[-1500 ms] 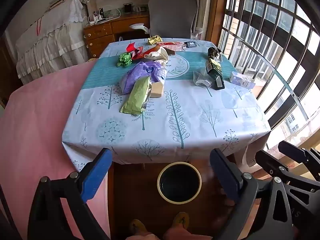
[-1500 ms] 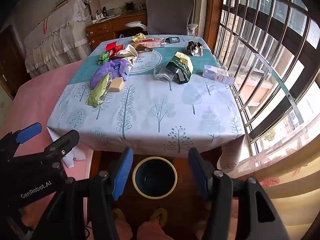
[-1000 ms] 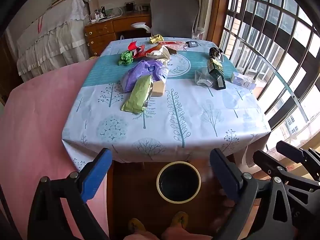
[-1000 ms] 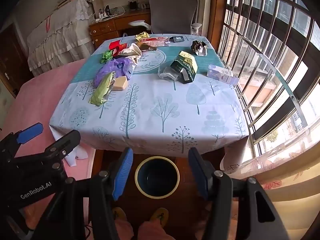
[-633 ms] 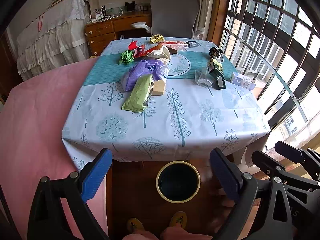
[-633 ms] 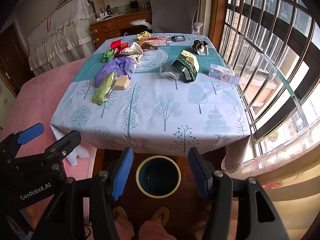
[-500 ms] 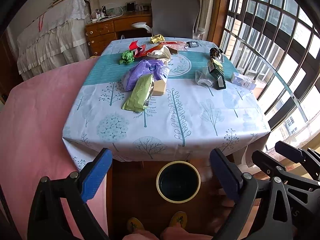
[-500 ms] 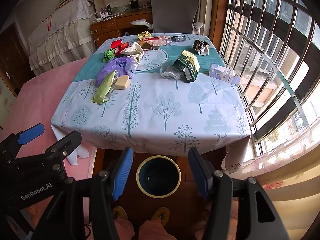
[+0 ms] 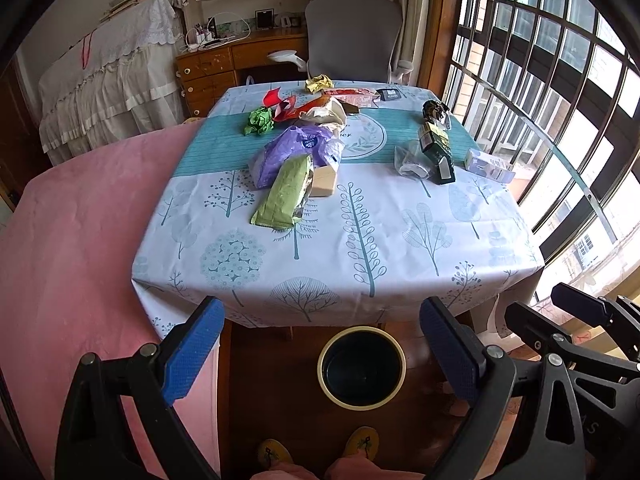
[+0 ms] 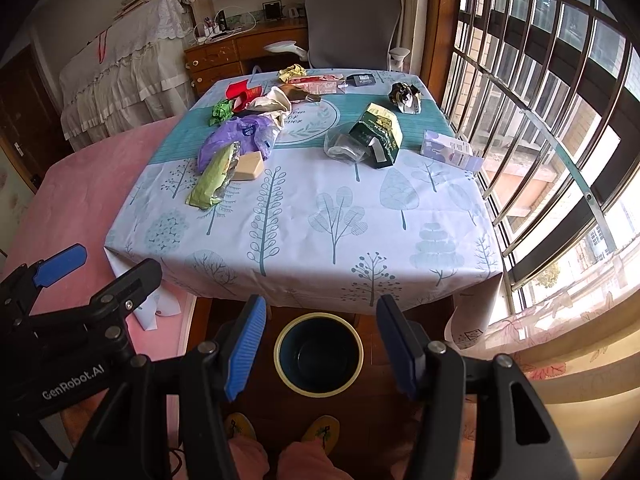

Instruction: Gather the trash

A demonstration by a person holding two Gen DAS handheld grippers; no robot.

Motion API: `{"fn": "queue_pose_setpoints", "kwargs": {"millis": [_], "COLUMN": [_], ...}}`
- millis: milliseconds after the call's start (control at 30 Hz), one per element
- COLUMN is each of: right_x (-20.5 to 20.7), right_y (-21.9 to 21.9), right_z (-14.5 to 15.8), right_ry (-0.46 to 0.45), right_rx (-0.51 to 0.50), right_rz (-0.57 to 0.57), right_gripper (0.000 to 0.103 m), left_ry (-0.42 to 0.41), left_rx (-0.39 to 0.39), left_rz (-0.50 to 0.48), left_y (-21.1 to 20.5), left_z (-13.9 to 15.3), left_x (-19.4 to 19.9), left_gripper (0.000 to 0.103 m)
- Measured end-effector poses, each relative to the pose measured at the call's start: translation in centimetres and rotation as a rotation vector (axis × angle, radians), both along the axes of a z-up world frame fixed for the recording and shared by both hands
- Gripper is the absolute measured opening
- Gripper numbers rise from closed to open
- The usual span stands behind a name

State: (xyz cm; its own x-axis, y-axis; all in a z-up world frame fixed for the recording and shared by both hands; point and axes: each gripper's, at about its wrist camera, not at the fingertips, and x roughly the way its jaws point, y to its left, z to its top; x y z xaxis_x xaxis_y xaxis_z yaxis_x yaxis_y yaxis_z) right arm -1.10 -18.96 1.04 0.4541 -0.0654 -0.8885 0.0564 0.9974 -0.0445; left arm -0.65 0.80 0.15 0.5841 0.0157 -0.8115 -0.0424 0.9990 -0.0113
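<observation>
Trash lies on a table with a tree-print cloth [image 9: 360,248]: a green wrapper [image 9: 284,194], a purple bag [image 9: 292,150], a tan block [image 9: 323,181], a dark green carton [image 9: 436,152], a clear plastic cup [image 9: 408,160], a lilac box [image 9: 488,165], a crumpled green ball [image 9: 259,120] and red wrappers [image 9: 280,104]. A dark bin with a yellow rim [image 9: 361,366] stands on the floor at the table's near edge; it also shows in the right wrist view [image 10: 319,354]. My left gripper [image 9: 320,344] and my right gripper [image 10: 320,340] are both open and empty, above the bin.
A pink-covered surface [image 9: 68,248] adjoins the table on the left. A grey office chair [image 9: 352,36] and a wooden desk [image 9: 240,60] stand behind the table. Barred windows [image 9: 560,100] run along the right. The person's slippered feet [image 10: 320,434] are below the bin.
Both views have shifted slightly; the table sits a little farther off. Both grippers stay open and nothing on the table has moved.
</observation>
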Motion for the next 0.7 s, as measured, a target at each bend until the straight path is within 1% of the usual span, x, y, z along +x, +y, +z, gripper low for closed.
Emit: {"fn": "queue_pose_setpoints", "kwargs": {"millis": [500, 700], "right_x": [0.09, 0.08], "right_y": [0.06, -0.30], "right_z": [-0.06, -0.20], "right_ry": [-0.001, -0.001], "right_rx": [0.002, 0.005], "right_rz": [0.001, 0.004], "right_gripper": [0.058, 0.058], "left_ry": [0.001, 0.004], "left_rx": [0.004, 0.021], "left_rz": [0.001, 0.003], "left_y": [-0.05, -0.15], "left_z": [0.16, 0.41], "left_x": [-0.09, 0.44], "left_gripper": [0.097, 0.097]}}
